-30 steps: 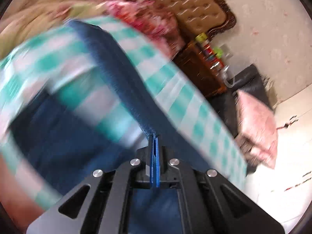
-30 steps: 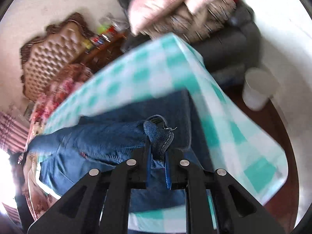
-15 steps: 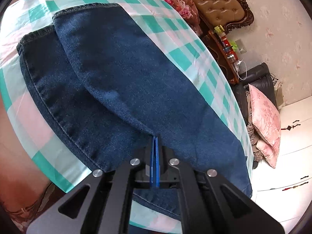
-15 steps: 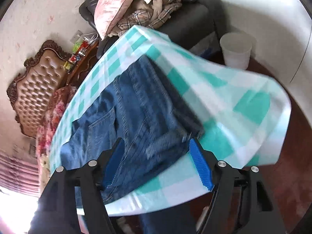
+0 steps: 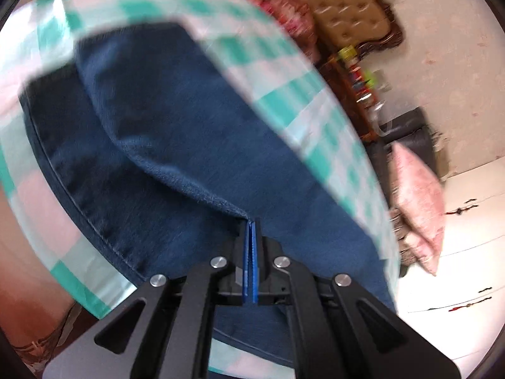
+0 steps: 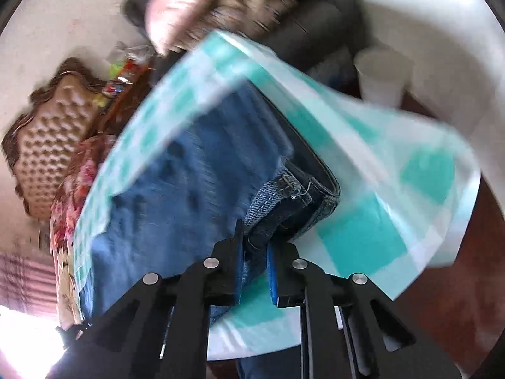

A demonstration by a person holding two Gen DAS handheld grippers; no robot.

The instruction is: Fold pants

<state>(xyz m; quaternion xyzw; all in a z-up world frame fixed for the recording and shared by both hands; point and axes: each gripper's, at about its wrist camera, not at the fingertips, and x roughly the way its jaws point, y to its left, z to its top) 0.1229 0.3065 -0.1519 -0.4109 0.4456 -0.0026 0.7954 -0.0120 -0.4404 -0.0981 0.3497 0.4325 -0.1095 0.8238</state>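
Observation:
Dark blue jeans [image 5: 189, 120] lie folded on a table with a teal-and-white checked cloth [image 5: 284, 110]. My left gripper [image 5: 250, 221] is shut, its blue pads pinching the edge of the upper denim layer, which rises in a ridge to the tips. In the right wrist view the jeans [image 6: 195, 170] show a lighter, faded side. My right gripper [image 6: 255, 249] is closing its jaws on the waistband corner [image 6: 284, 195], and the thick stitched denim sits between the pads. This corner lies near the edge of the cloth [image 6: 363, 221]. Both views are blurred.
A tufted headboard [image 5: 344, 9] and floral bedding [image 6: 72, 189] lie beyond the table. A wooden stand with bottles [image 5: 356, 75], a dark sofa [image 5: 410, 132] with a pink pillow [image 5: 416, 195] and a white bin [image 6: 382, 75] stand close by. White cabinet doors [image 5: 467, 221] are on the right.
The right gripper let go of a denim bunch, opened wide above the laid jeans, then closed on the waistband corner. The left gripper sank toward the table, still pinching the denim edge.

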